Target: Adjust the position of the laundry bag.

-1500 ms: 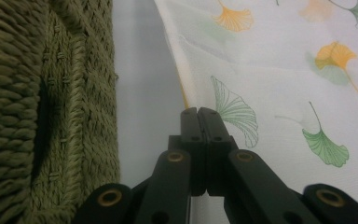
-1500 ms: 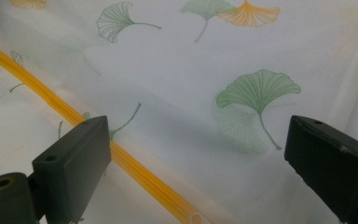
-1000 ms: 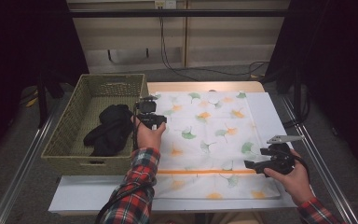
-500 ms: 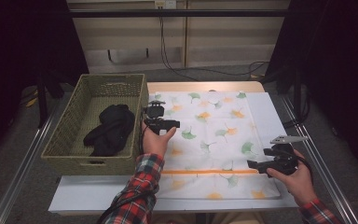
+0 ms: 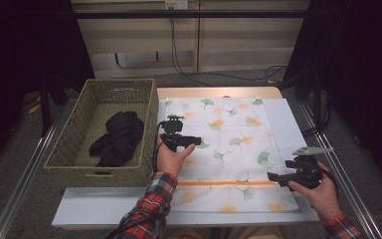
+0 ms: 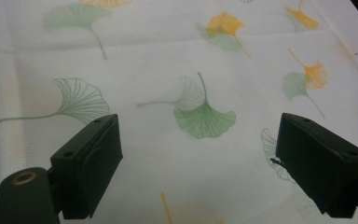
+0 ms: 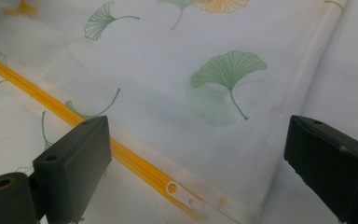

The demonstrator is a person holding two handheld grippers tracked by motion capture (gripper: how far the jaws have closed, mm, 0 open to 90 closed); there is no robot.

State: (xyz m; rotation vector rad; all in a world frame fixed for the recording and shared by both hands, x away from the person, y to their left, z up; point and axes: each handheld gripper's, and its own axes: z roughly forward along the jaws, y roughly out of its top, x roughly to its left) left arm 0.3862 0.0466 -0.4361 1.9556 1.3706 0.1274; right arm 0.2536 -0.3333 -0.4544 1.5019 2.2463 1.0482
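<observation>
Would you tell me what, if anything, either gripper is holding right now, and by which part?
Nothing: the left gripper and right gripper both stand open over the leaf-print laundry bag.

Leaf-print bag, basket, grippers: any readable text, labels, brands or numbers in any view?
None readable.
Mesh bag: ginkgo leaf prints and an orange zipper, no lettering.
Wicker basket and the black cloth in it: no label visible.
Left gripper, right gripper: plain black, no markings.
</observation>
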